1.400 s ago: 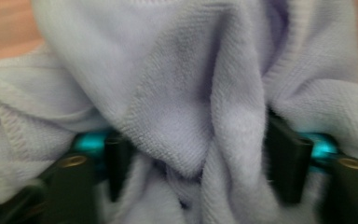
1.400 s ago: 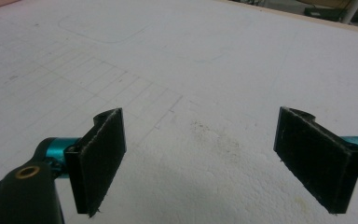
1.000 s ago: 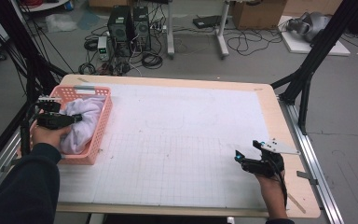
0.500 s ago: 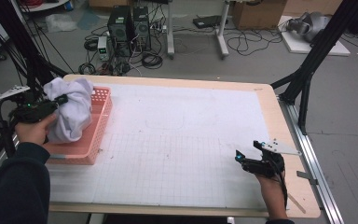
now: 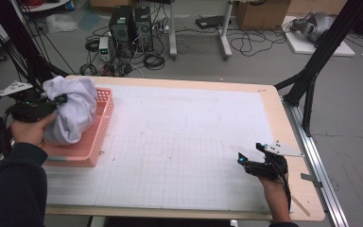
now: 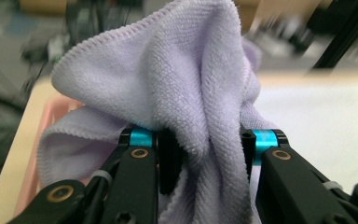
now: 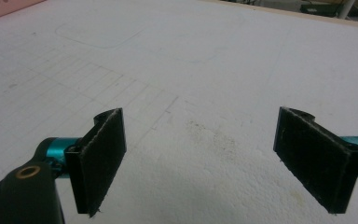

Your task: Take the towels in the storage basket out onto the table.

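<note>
A white gridded mat (image 5: 184,142) covers the table (image 5: 283,123) (cables on the floor behind). The left gripper (image 6: 200,154) clamps the towel (image 5: 73,113) above the basket (image 5: 92,142).

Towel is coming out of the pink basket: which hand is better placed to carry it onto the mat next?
Left. The left gripper is clamped on the lilac towel above the pink basket; the right gripper rests open, holding nothing, across the mat.
</note>
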Demonstrator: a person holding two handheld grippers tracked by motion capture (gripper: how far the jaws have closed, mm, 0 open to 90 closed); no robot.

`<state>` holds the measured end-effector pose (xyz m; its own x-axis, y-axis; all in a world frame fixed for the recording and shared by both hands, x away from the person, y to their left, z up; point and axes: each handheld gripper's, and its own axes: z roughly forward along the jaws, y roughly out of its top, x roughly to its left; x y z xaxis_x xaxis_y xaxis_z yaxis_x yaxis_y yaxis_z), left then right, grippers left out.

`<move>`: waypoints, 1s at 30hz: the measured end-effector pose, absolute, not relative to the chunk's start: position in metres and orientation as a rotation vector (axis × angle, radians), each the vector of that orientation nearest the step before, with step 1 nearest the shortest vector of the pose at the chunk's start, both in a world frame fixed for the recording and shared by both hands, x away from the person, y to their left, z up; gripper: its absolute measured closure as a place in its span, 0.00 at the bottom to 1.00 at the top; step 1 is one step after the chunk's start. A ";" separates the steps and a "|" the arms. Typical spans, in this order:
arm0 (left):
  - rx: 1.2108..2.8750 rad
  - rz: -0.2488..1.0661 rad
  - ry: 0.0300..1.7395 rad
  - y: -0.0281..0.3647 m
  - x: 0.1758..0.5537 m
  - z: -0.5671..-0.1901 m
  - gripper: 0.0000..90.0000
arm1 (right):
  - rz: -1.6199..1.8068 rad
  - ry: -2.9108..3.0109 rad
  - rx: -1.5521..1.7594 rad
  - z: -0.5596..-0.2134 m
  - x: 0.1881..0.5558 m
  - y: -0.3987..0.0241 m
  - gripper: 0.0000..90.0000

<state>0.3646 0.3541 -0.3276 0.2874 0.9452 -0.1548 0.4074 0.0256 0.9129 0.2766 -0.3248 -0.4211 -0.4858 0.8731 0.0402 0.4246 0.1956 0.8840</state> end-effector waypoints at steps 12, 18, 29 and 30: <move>1.728 0.523 1.579 0.342 0.392 -0.382 0.51 | 1.235 2.007 1.202 -0.422 0.277 -0.325 0.17; 1.769 0.487 1.466 0.337 0.384 -0.376 0.20 | 1.231 2.009 1.205 -0.422 0.277 -0.326 0.17; 2.234 0.544 1.562 0.303 0.405 -0.423 0.10 | 1.225 2.022 1.204 -0.422 0.278 -0.322 0.17; 2.210 0.554 1.569 0.303 0.407 -0.424 0.06 | 1.226 2.022 1.207 -0.422 0.278 -0.322 0.18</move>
<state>0.4069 0.3025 -0.4237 0.3013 0.9481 0.1012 0.8015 -0.3093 0.5118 0.2777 -0.3220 -0.4225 -0.4942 0.8685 0.0393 0.4364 0.2087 0.8752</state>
